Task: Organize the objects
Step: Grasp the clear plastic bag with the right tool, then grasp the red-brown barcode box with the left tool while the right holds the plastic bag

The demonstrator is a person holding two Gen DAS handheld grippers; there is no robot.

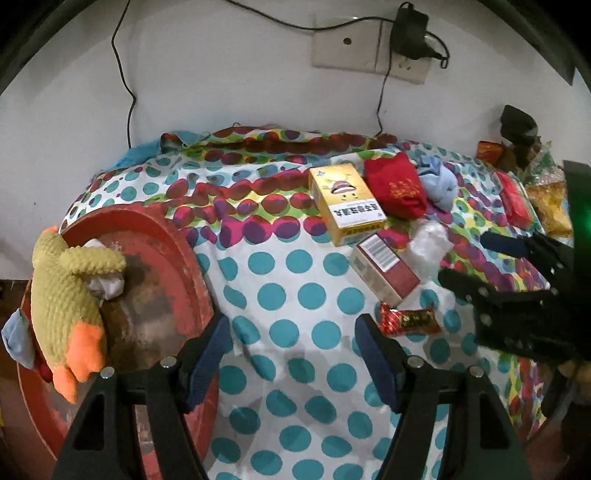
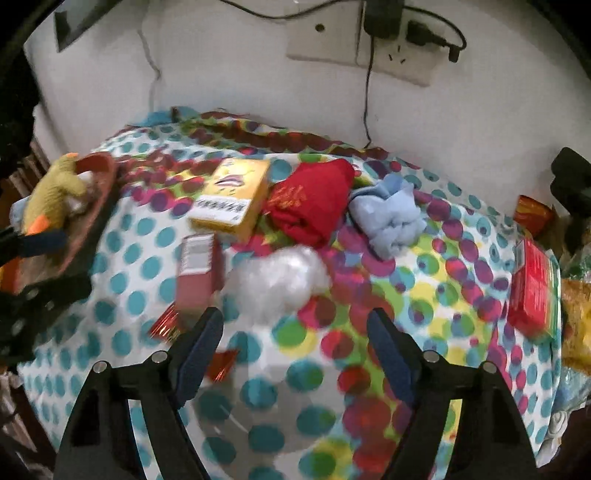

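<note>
1. Left gripper (image 1: 291,328) hangs with its jaws apart and nothing between them, over the dotted cloth (image 1: 295,369) just beside the rim of the red basin (image 1: 199,280).
2. Right gripper (image 2: 295,325) is likewise spread and empty above the cloth; its view is blurred.
3. Nearest the left gripper, a red and gold candy wrapper (image 1: 408,319) lies flat on the cloth, just right of the blue pads.
4. In the basin, at the left, a yellow knitted duck (image 1: 66,295) with orange feet lies across the rim, with crumpled white paper (image 1: 105,286) beside it.
5. Past the candy, a dark red box (image 1: 384,269) lies on its side, touching a crumpled clear plastic bag (image 1: 428,247).
6. Behind these, a yellow box (image 1: 345,203) lies flat, with a red sock (image 1: 397,188) just beside it and a light blue cloth (image 1: 439,184) next to that.
7. Far right, a red packet (image 2: 533,288) lies near the cloth's edge, next to yellow snack bags (image 1: 550,206).
8. At the back, a white wall carries a socket (image 1: 369,48) with a black charger (image 1: 410,33) plugged in and cables hanging down.
</note>
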